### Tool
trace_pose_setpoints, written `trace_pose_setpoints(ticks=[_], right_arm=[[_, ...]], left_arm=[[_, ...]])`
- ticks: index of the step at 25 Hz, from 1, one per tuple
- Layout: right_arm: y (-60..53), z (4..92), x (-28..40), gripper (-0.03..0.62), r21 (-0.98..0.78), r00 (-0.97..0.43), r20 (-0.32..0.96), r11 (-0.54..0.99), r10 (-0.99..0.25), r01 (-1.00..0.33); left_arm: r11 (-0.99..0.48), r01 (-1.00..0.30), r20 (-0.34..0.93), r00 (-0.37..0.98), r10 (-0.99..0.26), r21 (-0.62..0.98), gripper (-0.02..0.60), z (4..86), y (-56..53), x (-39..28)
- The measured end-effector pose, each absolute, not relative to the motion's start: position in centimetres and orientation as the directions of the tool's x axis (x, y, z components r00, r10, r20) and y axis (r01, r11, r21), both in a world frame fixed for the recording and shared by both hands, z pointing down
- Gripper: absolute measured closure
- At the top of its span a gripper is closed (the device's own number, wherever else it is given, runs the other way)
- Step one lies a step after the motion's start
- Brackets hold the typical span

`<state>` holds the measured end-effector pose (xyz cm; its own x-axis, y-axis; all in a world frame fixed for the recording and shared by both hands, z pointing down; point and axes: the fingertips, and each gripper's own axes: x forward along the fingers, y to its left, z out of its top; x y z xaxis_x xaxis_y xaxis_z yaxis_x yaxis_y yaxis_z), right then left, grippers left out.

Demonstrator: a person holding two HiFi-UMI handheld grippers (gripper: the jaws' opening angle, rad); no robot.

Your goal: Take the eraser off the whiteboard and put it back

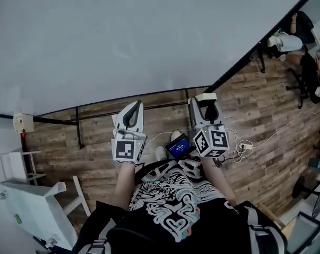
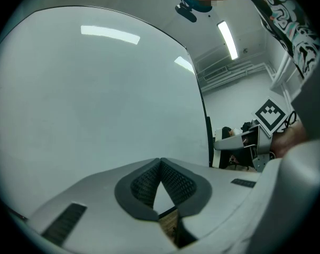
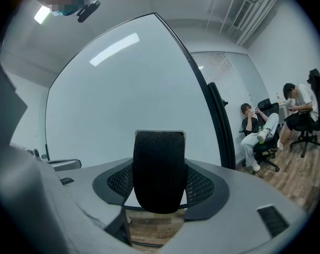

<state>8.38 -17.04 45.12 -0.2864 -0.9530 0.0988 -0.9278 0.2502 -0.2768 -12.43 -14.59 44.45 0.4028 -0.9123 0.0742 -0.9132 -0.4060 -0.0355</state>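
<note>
A big shiny white board [image 1: 122,36] stands over a brown wood floor [image 1: 255,120]. My right gripper [image 3: 160,183] squeezes the black fuzzy eraser with a white back [image 3: 160,160], near the board. My left gripper [image 2: 160,169] is pinched closed on nothing. If I push it on crooked, the eraser could slip and fall.

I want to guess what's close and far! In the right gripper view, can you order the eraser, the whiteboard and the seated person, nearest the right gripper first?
1. The eraser, held in the jaws of the right gripper.
2. The whiteboard, just ahead, filling the left and middle.
3. The seated person, far off on the right, beyond the board's edge.
</note>
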Motion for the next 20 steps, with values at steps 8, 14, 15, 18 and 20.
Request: trace_pose_setpoints(ticks=[8,14,15,18,20], right_arm=[[-20.0,45.2,8.1,0.344,-0.276,-0.315,0.106,0.277,-0.943,-0.921],[-21.4,45.0,8.1,0.344,-0.288,-0.327,0.104,0.287,-0.939,-0.914],[-21.6,45.0,8.0,0.344,-0.289,-0.333,0.104,0.292,-0.937,-0.912],[-22.5,44.8,7.9,0.344,-0.287,-0.345,0.102,0.304,-0.933,-0.908],[-23.1,44.6,7.6,0.344,-0.289,-0.357,0.095,0.318,-0.929,-0.903]], left_arm=[[-0.392,-0.919,0.085,0.388,-0.918,-0.034,0.555,44.7,-16.9,-12.3],[-0.388,-0.920,0.066,0.385,-0.921,-0.052,0.555,44.6,-17.9,-11.8],[-0.385,-0.921,0.062,0.382,-0.922,-0.058,0.555,44.4,-18.0,-11.8],[-0.374,-0.925,0.064,0.370,-0.927,-0.065,0.555,44.2,-18.4,-11.8],[-0.371,-0.927,0.064,0.367,-0.928,-0.061,0.555,44.3,-18.6,-11.9]])
